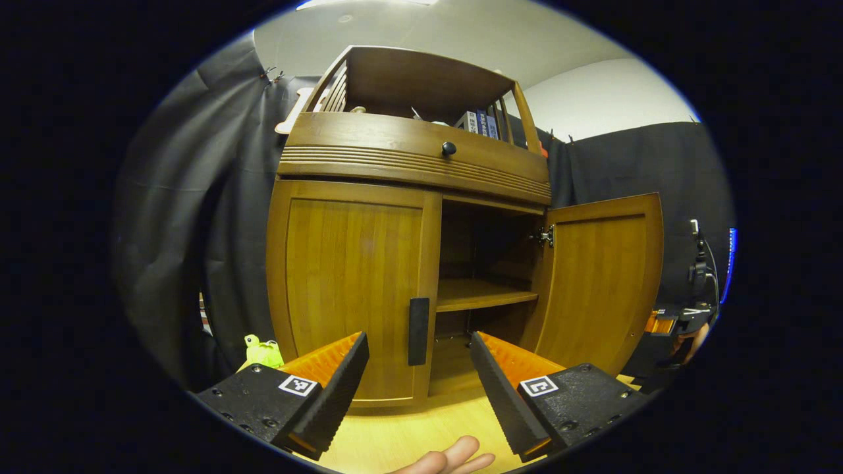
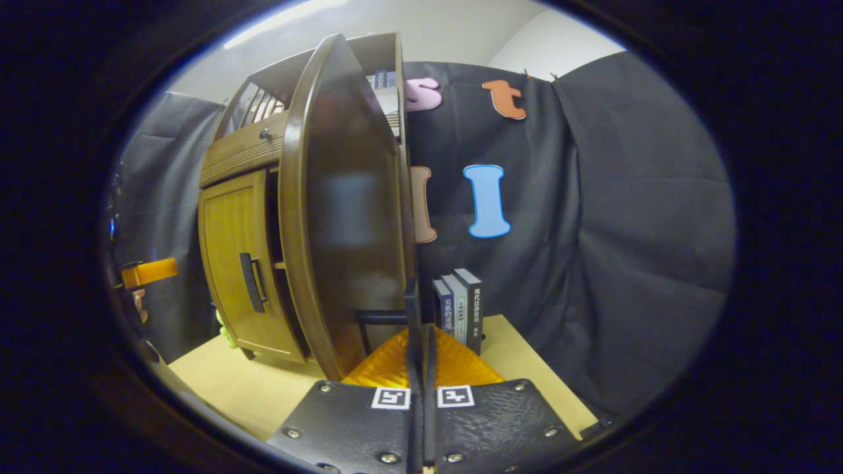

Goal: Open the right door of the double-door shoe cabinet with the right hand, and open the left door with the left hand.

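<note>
Right door (image 1: 602,283) swung wide with right tool (image 2: 421,342) clamped on its handle, left door (image 1: 355,289) shut, left tool (image 1: 418,368) gaping just short of its handle (image 1: 419,331); risk: off-centre closing, slipping off.

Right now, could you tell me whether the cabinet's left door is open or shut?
Shut. In the left gripper view the left door sits flush in its frame, while the right door is swung out, baring the shelf.
</note>
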A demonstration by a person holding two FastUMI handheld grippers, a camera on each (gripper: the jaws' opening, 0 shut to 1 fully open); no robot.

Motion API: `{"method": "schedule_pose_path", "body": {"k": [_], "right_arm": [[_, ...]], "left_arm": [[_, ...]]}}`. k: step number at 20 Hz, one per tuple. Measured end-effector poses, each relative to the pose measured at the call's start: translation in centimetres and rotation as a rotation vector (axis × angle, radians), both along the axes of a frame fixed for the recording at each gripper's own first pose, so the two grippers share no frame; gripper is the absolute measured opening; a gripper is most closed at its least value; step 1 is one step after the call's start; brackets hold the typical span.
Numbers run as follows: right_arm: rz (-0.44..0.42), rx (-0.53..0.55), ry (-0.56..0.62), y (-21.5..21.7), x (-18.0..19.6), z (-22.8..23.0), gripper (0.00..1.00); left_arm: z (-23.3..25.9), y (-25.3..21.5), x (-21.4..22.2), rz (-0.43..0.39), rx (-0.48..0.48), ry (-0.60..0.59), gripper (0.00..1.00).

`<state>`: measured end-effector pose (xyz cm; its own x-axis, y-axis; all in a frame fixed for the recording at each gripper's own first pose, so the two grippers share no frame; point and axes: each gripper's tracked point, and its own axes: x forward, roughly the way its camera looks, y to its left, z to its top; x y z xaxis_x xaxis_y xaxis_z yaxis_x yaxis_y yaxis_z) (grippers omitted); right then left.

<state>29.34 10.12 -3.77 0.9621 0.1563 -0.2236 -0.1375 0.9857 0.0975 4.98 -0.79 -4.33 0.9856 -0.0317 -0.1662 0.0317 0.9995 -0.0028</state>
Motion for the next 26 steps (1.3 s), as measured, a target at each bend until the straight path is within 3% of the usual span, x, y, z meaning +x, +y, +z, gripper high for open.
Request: {"method": "schedule_pose_path", "body": {"k": [1, 3, 6, 7, 12, 13, 14, 17, 18, 19, 22, 25, 26], "right_arm": [[0.011, 0.006, -0.005, -0.4, 0.2, -0.1, 0.01], [0.028, 0.044, -0.019, -1.1, 0.6, -0.1, 0.01], [0.047, 0.080, -0.046, -1.4, 0.8, 0.0, 0.01], [0.053, 0.074, -0.047, -1.4, 0.8, -0.1, 0.01], [0.060, 0.020, -0.054, -1.5, 0.7, -0.4, 0.02], [0.068, 0.018, -0.058, -1.3, 0.7, -0.3, 0.08], [0.056, 0.010, -0.063, -1.7, 0.4, -0.3, 0.14], [0.020, 0.000, -0.067, -4.0, -0.6, -0.4, 0.51], [-0.004, 0.015, -0.065, -5.0, -1.2, -0.3, 0.58], [-0.010, 0.051, -0.066, -5.8, -1.9, -0.1, 0.65], [-0.023, 0.164, -0.079, -6.7, -4.0, 0.5, 0.81], [-0.085, 0.115, -0.092, -8.2, -5.7, 0.5, 0.92], [-0.096, 0.104, -0.099, -8.0, -6.4, 0.9, 0.94]], "left_arm": [[-0.2, 0.0, 0.2, 0.003, 0.000, 0.003, 0.92], [-0.6, 0.0, 0.8, 0.006, 0.007, 0.005, 0.96], [-1.4, 0.5, 2.0, 0.033, 0.017, 0.019, 0.93], [-1.3, 1.1, 2.6, 0.059, 0.020, 0.005, 0.96], [-3.3, 1.6, 5.2, 0.087, 0.007, 0.032, 0.92], [-3.7, 1.5, 5.7, 0.078, -0.002, 0.031, 0.95], [-4.1, 1.1, 6.3, 0.063, -0.010, 0.038, 0.92], [-5.8, 0.6, 8.1, 0.037, -0.010, 0.067, 0.92], [-6.5, 0.4, 8.6, 0.038, -0.012, 0.078, 0.95], [-7.0, 0.3, 9.0, 0.039, -0.016, 0.083, 0.92], [-7.8, -0.6, 10.8, 0.017, -0.027, 0.053, 0.96], [-10.0, -0.3, 12.4, 0.041, -0.008, 0.071, 0.91], [-10.8, -0.3, 13.0, 0.051, 0.001, 0.077, 0.96]]}}
